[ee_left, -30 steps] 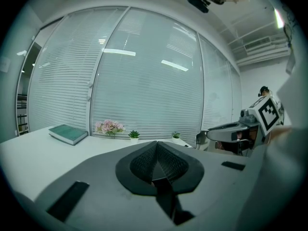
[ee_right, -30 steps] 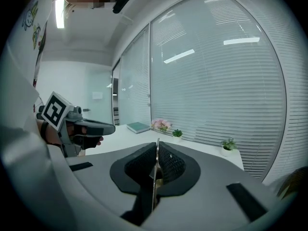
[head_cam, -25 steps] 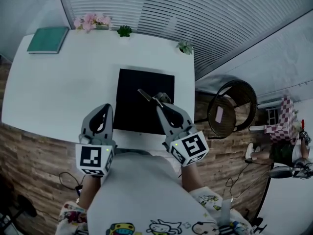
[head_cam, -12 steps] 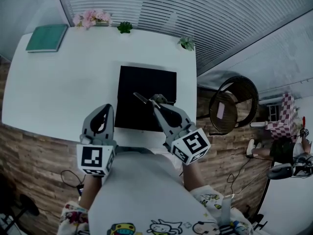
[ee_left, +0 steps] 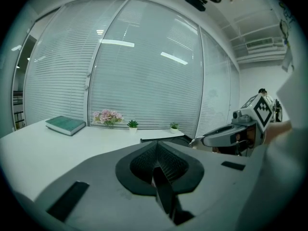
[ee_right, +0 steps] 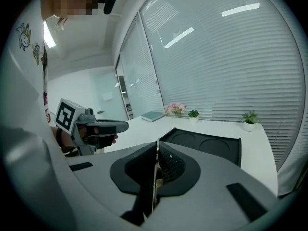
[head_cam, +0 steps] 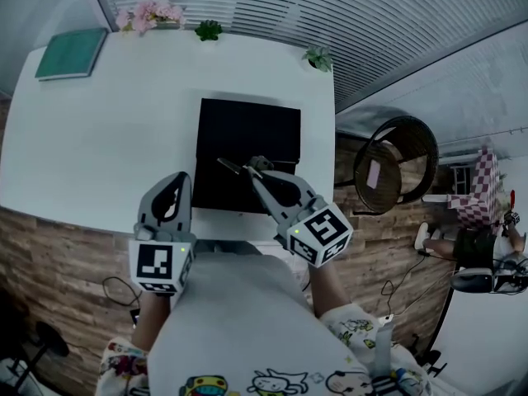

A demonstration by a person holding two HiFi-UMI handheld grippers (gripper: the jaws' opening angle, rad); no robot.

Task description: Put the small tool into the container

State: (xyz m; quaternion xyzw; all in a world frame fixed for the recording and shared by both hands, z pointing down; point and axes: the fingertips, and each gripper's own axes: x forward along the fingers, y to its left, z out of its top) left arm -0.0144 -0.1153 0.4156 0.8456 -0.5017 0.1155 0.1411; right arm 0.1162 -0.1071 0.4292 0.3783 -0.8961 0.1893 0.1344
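The small tool (head_cam: 233, 168), a thin metal piece, sticks out to the left of my right gripper (head_cam: 257, 172), which is shut on it. In the right gripper view the tool (ee_right: 156, 170) shows as a thin blade edge-on between the closed jaws of my right gripper (ee_right: 157, 148). The gripper hovers over the near edge of the black container (head_cam: 247, 134), a flat tray with two round recesses (ee_right: 207, 146). To the left of the tray, my left gripper (head_cam: 176, 185) is shut with nothing in it (ee_left: 156, 148).
The white table (head_cam: 99, 139) holds a green book (head_cam: 70, 54), pink flowers (head_cam: 150, 15) and two small potted plants (head_cam: 208, 30) (head_cam: 318, 58) along its far edge. A round dark chair (head_cam: 394, 176) stands to the right of the table. Window blinds run behind.
My right gripper has drifted a little left and nearer with the tool still in it. The left gripper has stayed where it was.
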